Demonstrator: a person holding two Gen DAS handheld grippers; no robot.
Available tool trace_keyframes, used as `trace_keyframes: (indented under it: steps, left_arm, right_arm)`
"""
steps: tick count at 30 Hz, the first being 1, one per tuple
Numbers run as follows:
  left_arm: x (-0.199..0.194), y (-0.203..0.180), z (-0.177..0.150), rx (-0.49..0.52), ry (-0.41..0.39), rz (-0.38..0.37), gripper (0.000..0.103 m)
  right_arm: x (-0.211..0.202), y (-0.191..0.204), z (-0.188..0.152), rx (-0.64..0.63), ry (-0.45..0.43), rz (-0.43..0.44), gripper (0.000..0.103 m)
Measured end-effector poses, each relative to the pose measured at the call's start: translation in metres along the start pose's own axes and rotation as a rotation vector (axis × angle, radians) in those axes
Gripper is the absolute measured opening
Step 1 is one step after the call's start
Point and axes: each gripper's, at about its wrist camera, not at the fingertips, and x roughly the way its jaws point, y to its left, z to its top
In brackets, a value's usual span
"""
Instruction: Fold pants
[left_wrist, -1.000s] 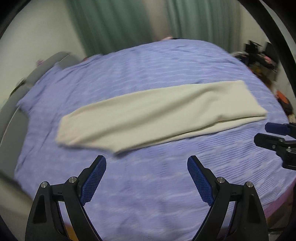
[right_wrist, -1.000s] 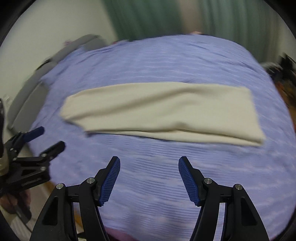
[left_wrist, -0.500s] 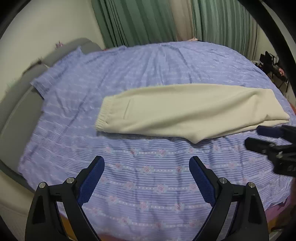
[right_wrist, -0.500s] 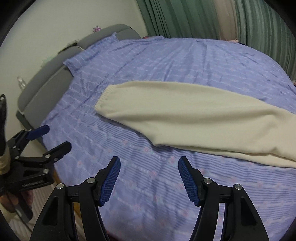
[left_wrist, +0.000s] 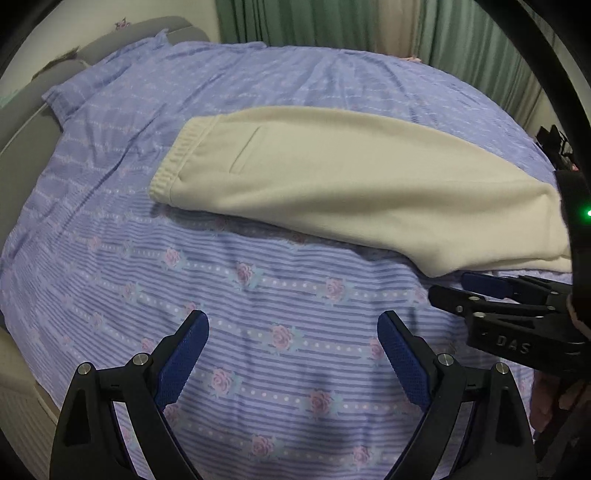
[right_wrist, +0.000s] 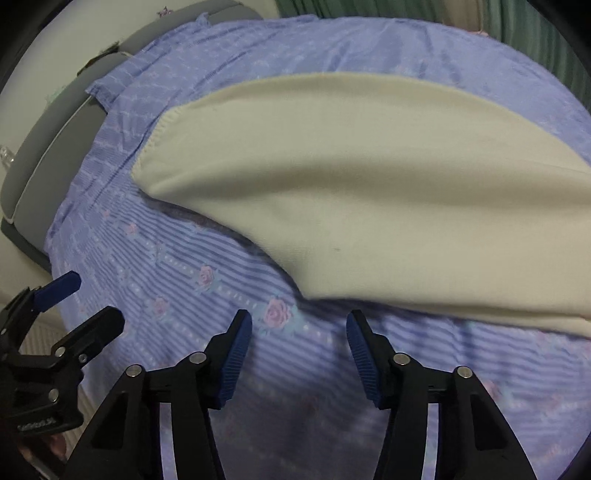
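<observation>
Cream pants (left_wrist: 354, 192) lie lengthwise across the middle of the striped purple bedsheet (left_wrist: 258, 332), folded leg on leg, waistband toward the headboard (left_wrist: 33, 110) edge. Left gripper (left_wrist: 291, 354) hangs over bare sheet near the bed's front edge, jaws wide and empty. Right gripper (right_wrist: 299, 354), jaws just narrowing with nothing between them, sits just short of the pants' near edge

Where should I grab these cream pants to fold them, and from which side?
Probably take the cream pants at the elastic waistband, coming in low from the near edge: they already lie flat, legs stacked, lengthwise across the bedspread, so the band's near corner gives a firm edge to pinch.
</observation>
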Motion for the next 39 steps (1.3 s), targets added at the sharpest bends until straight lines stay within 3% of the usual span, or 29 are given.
trace_keyframes:
  steps: [4, 9, 13, 22, 25, 32, 34, 37, 39]
  left_arm:
    - [0.007, 0.002, 0.007, 0.016, 0.0, 0.008, 0.094]
    - [0.007, 0.012, 0.018, -0.019, -0.013, 0.002, 0.094]
    - [0.01, 0.016, 0.023, -0.032, -0.011, 0.008, 0.094]
    - [0.015, 0.024, 0.02, -0.041, 0.017, 0.021, 0.094]
    - [0.015, 0.027, 0.02, -0.038, 0.012, 0.033, 0.094]
    - [0.018, 0.038, 0.019, -0.07, 0.022, 0.057, 0.094]
    - [0.019, 0.042, 0.018, -0.076, 0.029, 0.065, 0.094]
    - [0.018, 0.053, 0.019, -0.105, 0.029, 0.076, 0.094]
    - [0.016, 0.067, 0.02, -0.144, 0.014, 0.095, 0.094]
  right_arm:
    - [0.009, 0.003, 0.013, -0.042, 0.017, -0.013, 0.048]
    - [-0.016, 0.011, 0.039, -0.111, -0.09, -0.015, 0.048]
    - [0.001, 0.004, 0.054, -0.114, -0.07, -0.019, 0.048]
    - [0.022, -0.004, 0.031, -0.034, 0.038, 0.044, 0.043]
    - [0.021, -0.001, 0.024, -0.05, 0.029, 0.025, 0.042]
    - [0.033, 0.007, 0.046, -0.08, -0.021, -0.008, 0.042]
    - [0.044, 0.005, 0.042, -0.08, 0.012, -0.008, 0.038]
    - [0.038, 0.007, 0.034, -0.047, 0.017, -0.014, 0.018]
    - [0.016, 0.013, 0.031, -0.012, -0.012, 0.011, 0.016]
